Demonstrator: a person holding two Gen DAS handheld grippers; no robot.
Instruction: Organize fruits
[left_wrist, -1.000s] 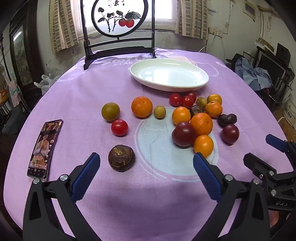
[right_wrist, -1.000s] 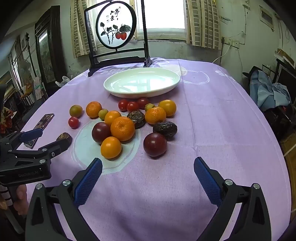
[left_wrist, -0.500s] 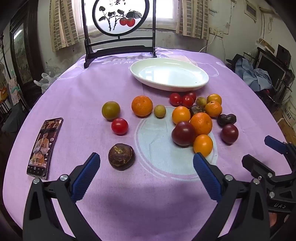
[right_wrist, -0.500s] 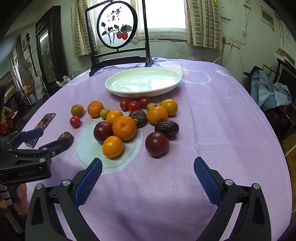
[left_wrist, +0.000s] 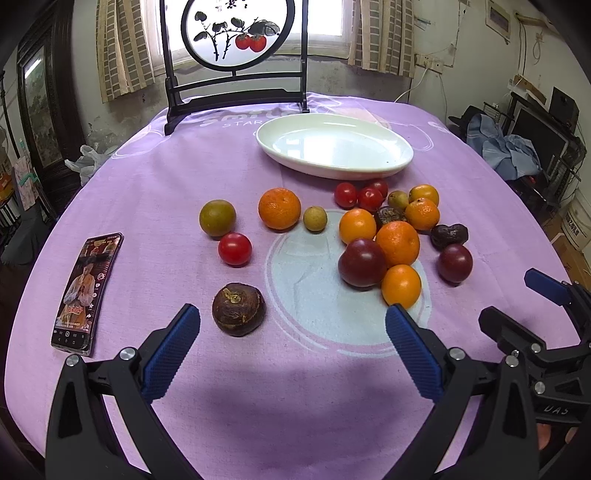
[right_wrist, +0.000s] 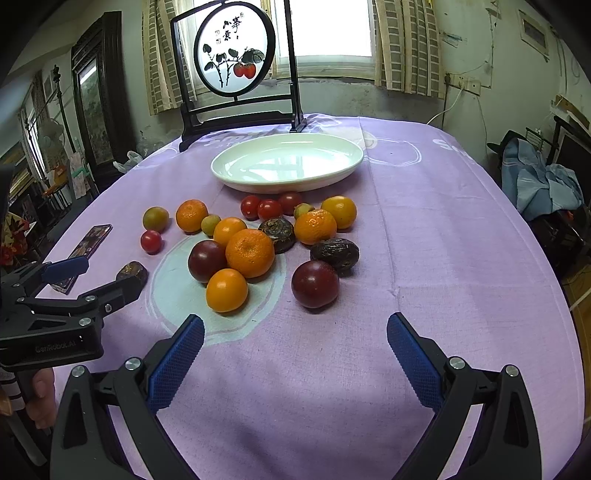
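Both tongs gape wide and empty: left gripper (left_wrist: 291, 347) low behind the brown mangosteen (left_wrist: 238, 309); right gripper (right_wrist: 295, 354) near the dark plum (right_wrist: 315, 283); fruits loose on the purple cloth (right_wrist: 424, 229), white dish (right_wrist: 343, 166) bare beyond them; risk: round fruit nudged by a pad rolls off, or soft tomatoes (right_wrist: 269, 209) get crushed.

- Tablecloth (left_wrist: 155, 192): matt woven purple cloth.
- Plate (left_wrist: 369, 168): glossy white ceramic.
- Left gripper (left_wrist: 291, 350): matt black plastic, ribbed blue pads (left_wrist: 170, 354), bright metal screws.
- Mangosteen (left_wrist: 238, 309): rough, dull brown skin.
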